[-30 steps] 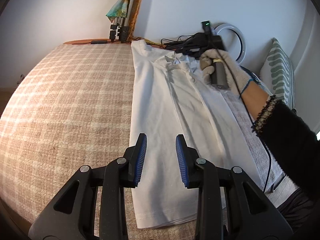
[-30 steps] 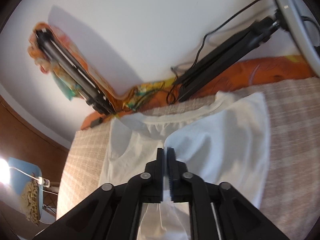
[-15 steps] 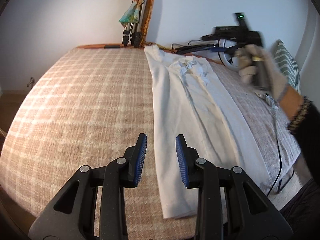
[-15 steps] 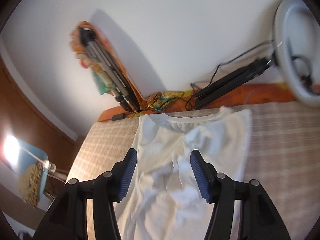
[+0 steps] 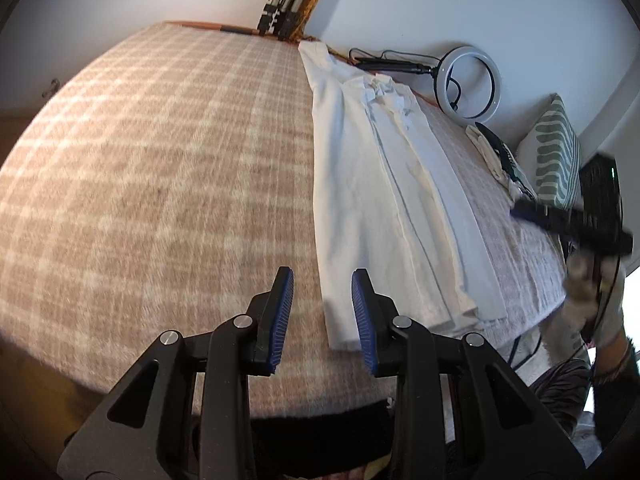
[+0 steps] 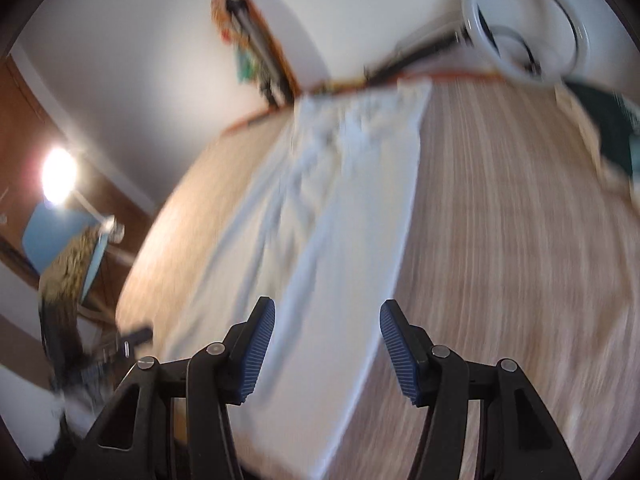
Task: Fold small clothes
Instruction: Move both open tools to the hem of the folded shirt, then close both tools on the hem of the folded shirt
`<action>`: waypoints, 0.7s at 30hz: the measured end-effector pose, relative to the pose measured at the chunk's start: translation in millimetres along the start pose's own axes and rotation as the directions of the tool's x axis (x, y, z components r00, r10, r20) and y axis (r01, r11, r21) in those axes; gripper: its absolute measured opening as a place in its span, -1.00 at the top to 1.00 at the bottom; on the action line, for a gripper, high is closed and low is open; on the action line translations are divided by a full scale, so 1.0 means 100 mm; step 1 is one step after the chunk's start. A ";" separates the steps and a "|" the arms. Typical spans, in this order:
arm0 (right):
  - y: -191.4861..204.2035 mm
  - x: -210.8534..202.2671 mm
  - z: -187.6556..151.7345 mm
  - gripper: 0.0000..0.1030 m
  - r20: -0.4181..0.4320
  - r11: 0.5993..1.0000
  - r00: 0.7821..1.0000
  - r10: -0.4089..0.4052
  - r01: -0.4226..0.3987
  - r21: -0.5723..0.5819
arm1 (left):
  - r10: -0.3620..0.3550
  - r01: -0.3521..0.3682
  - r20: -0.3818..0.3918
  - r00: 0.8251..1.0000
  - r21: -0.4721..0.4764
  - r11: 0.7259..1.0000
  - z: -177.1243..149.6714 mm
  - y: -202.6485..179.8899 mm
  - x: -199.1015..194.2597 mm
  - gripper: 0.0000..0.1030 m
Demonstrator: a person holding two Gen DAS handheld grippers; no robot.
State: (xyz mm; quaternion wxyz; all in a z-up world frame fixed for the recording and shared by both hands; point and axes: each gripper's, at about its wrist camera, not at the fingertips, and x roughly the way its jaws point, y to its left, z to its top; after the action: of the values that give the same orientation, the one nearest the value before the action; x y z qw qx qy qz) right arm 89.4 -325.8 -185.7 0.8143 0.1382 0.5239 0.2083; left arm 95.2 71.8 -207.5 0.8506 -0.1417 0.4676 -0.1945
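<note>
Left-wrist view is showing my left gripper [image 5: 322, 312] hanging over the near edge of the bed [image 5: 160, 184], its blue pads standing a narrow gap apart with nothing between them. I am touching nothing with it; the plaid cover is showing through the gap. The white shirt [image 5: 372, 184] is lying flat on the bed in a long narrow strip, sides folded in, its collar end toward the wall and its hem just beyond my right pad. My right gripper [image 5: 568, 216] is showing blurred past the bed's right edge, well apart from the shirt, gripped by my gloved hand [image 5: 592, 300].

Right-wrist view is blurred. My right gripper [image 6: 326, 344] has just been opening and its jaws are standing moderately wide, empty. The shirt [image 6: 332, 216] is lying below, not touching the pads. A ring light [image 6: 524, 28] is leaning at the wall beyond the bed's far edge.
</note>
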 end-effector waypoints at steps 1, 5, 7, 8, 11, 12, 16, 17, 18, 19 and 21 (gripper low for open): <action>0.01 0.02 -0.17 -0.13 -0.022 1.000 1.000 0.001 -0.001 0.000 | -0.005 0.005 -0.012 1.000 -0.009 1.000 -0.03 0.00 0.02 0.42; -0.02 0.09 -0.59 -0.11 -0.065 0.999 0.998 0.022 -0.020 0.036 | -0.033 0.031 -0.055 0.998 -0.036 0.999 -0.12 -0.01 0.09 0.42; -0.03 0.13 -0.71 -0.05 -0.085 0.997 0.995 0.048 -0.043 0.068 | -0.041 0.037 -0.074 0.996 -0.047 0.998 -0.16 -0.02 0.14 0.42; -0.02 0.14 -0.75 -0.03 -0.089 0.996 0.994 0.057 -0.050 0.075 | -0.046 0.041 -0.081 0.996 -0.053 0.998 -0.18 -0.02 0.15 0.42; 0.05 0.11 -0.84 0.22 -0.084 0.998 0.995 0.051 -0.047 0.046 | -0.059 0.054 -0.082 0.995 -0.060 0.997 -0.20 -0.04 0.17 0.42; 0.08 0.13 -0.86 0.40 -0.096 0.998 0.994 0.055 -0.052 0.034 | -0.069 0.064 -0.086 0.994 -0.062 0.996 -0.20 -0.04 0.18 0.42; 0.16 0.17 -0.86 0.92 -0.102 0.999 0.994 0.035 -0.037 -0.019 | -0.062 0.058 -0.086 0.994 -0.046 0.997 -0.20 -0.08 0.21 0.94; 0.13 0.16 -0.85 0.95 -0.096 0.999 0.994 0.053 -0.053 0.002 | -0.057 0.054 -0.078 0.995 -0.045 0.998 -0.20 -0.09 0.21 0.94; 0.10 0.15 -0.85 0.97 -0.089 0.998 0.994 0.067 -0.066 0.021 | -0.055 0.052 -0.068 0.996 -0.043 0.998 -0.20 -0.10 0.19 0.95; 0.07 0.11 -0.84 0.98 -0.081 0.996 0.994 0.079 -0.076 0.036 | -0.056 0.054 -0.055 0.997 -0.035 0.998 -0.20 -0.13 0.15 0.95; 0.02 -0.03 -0.83 0.99 -0.043 0.993 0.994 0.104 -0.101 0.058 | -0.070 0.069 -0.029 0.997 -0.031 0.997 -0.20 -0.16 0.05 0.96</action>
State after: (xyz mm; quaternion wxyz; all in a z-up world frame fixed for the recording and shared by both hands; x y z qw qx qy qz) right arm 12.2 -324.8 -216.4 0.7860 0.1827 0.5405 0.2382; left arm 77.6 54.4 -215.1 0.8339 -0.1680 0.4779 -0.2191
